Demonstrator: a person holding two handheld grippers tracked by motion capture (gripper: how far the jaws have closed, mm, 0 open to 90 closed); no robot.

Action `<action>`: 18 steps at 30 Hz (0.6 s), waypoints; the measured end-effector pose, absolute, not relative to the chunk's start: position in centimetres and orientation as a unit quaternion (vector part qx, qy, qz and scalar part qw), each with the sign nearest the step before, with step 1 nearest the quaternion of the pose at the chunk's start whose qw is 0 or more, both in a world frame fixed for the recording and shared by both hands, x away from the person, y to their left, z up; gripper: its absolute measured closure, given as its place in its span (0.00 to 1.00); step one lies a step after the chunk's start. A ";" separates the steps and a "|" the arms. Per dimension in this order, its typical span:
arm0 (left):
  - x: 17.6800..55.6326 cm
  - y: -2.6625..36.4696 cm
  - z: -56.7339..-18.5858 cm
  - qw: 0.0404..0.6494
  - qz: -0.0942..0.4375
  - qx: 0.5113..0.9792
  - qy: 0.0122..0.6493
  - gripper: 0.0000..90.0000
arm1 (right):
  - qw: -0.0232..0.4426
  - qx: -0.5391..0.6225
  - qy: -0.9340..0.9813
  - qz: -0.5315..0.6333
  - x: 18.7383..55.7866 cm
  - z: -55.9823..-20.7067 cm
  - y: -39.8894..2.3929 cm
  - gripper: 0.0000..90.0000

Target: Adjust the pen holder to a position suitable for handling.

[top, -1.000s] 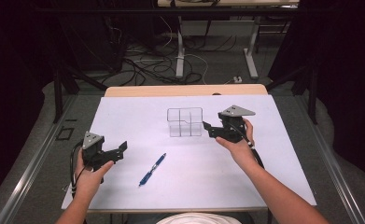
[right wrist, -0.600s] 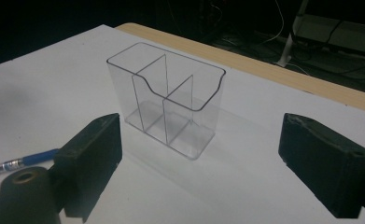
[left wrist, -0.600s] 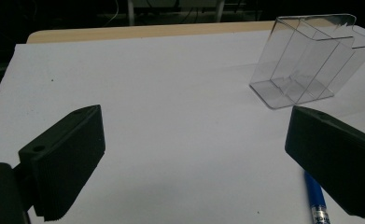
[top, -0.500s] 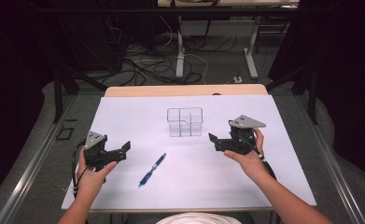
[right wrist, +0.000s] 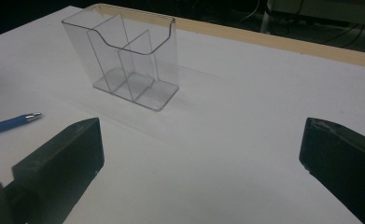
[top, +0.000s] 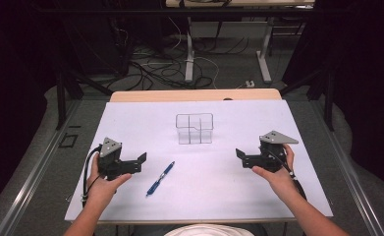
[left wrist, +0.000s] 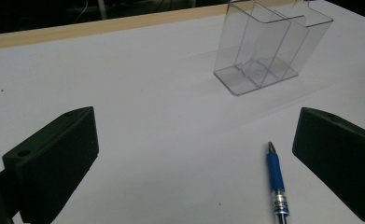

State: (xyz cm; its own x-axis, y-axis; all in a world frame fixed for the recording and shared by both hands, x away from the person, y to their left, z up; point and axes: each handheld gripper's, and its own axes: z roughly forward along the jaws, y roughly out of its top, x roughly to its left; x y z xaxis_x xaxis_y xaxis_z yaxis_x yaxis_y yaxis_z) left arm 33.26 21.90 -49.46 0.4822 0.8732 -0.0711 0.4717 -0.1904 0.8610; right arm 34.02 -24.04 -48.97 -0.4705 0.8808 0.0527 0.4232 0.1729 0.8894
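Clear organizer (top: 195,129) upright mid-table; blue pen (top: 160,178) lies near its front-left; left gripper (top: 141,162) beyond pen, right gripper (top: 239,157) opposite (both jaws wide apart, nothing held)

My left gripper (top: 141,162) is black and blocky, with a grey three-cornered plate on top that has little holes in it. A black cable loops down from it at about 7 o'clock. My right gripper (top: 240,158) looks the same, with its own grey plate and a thin cable running back along my arm toward 5 o'clock. Up close, each jaw is a thick black pad with a small round hole near its top. My forearms are bare. I wear something white.
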 end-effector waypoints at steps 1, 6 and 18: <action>33.3 21.7 -49.4 0.446 0.224 0.739 0.453 0.00 | 0.250 0.454 0.722 0.459 34.0 -49.1 -24.3 0.00; 33.5 20.8 -49.0 0.450 0.208 0.744 0.448 0.05 | 0.246 0.468 0.710 0.464 34.0 -49.4 -25.0 0.00; 34.1 18.5 -48.0 0.441 0.190 0.765 0.429 0.18 | 0.259 0.473 0.712 0.450 33.9 -50.0 -25.4 0.00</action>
